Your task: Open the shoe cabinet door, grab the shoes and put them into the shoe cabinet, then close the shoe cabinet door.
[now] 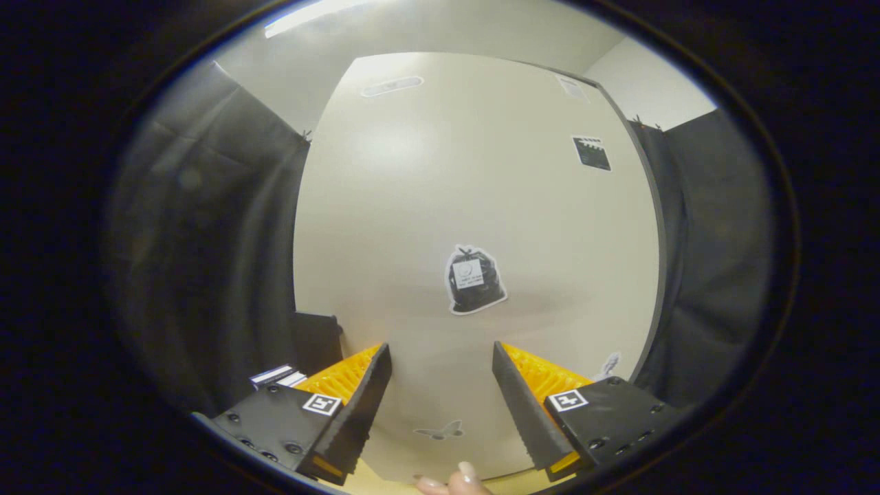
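Gripper view looks straight at a closed door panel. Nearest of all, a person's fingertips (455, 481) with pale polished nails show just below the gap between the two fingers. The gripper (441, 357) has its jaws spread wide apart, with nothing held between them; each finger carries a small square black-and-white marker on its block. Between the fingers and just ahead of them is the lower part of the tall, flat, cream-white shoe cabinet door (474, 206), which stands shut and faces the gripper square on. A faint grey butterfly-shaped sticker (440, 432) sits low on the door, between the fingers. Beyond the fingertips, about mid-height on the door, is a sticker shaped like a tied black rubbish bag (474, 280) with a white label on it. Near the right finger, at the door's lower right corner, a small pale feather-like sticker (610, 364) shows. Higher up toward the door's right side is a black rectangular sticker (591, 152). Beside the left finger, against the door's left side, sit a dark box-like object (316, 340) and some white-edged flat items (278, 375), too small to identify. Dark cloth booth walls (206, 240) hang on both sides of the door. Above it, a pale ceiling carries a bright strip light (309, 15). No shoes can be made out.
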A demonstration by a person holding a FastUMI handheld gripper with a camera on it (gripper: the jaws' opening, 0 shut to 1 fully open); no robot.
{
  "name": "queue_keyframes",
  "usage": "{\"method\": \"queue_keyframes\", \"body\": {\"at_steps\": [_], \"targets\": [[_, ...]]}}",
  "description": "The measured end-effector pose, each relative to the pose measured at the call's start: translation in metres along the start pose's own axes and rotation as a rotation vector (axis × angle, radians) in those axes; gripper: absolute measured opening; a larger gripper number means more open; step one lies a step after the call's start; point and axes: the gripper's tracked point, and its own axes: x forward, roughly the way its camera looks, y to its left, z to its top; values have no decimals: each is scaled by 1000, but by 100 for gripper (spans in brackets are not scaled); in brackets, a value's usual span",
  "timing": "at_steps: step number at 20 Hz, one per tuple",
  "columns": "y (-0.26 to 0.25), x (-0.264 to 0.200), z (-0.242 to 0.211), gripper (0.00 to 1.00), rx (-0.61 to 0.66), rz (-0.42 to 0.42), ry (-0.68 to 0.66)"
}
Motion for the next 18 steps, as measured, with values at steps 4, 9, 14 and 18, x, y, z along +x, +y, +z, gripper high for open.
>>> {"method": "queue_keyframes", "body": {"at_steps": [4,9,14,18], "targets": [[3,6,-3,94,9,-15,2],[3,12,-8,94,33,-24,8],[5,11,-11,94,12,-23,0],[5,11,-11,94,13,-20,-2]]}}
